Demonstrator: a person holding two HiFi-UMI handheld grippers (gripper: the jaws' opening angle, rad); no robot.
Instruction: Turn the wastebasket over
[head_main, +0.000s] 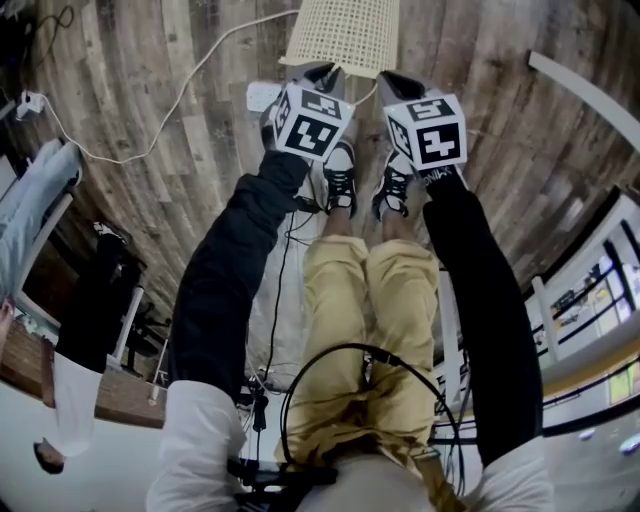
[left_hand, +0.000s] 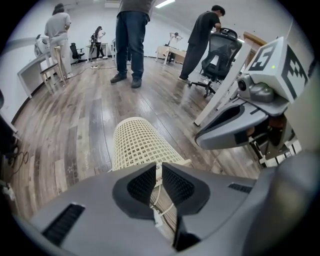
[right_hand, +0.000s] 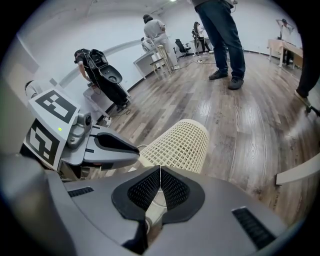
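Top centre, head view: wastebasket (head_main: 345, 35) on its side, long axis running away from my equally near grippers; left gripper (left_hand: 159, 172) barely parted, right gripper (right_hand: 160, 172) closed.

Left gripper (left_hand: 159, 181) body is covering the near end of the wastebasket (left_hand: 137, 145); right gripper (right_hand: 160, 179) is doing the same in its own view. In the head view the wastebasket is running off the top edge, far end cut away, and both sets of jaws are hiding under the grippers. Standing person in jeans (left_hand: 131, 40) is being cropped above the waist. Distant figures (left_hand: 97, 37) are showing too small to read.
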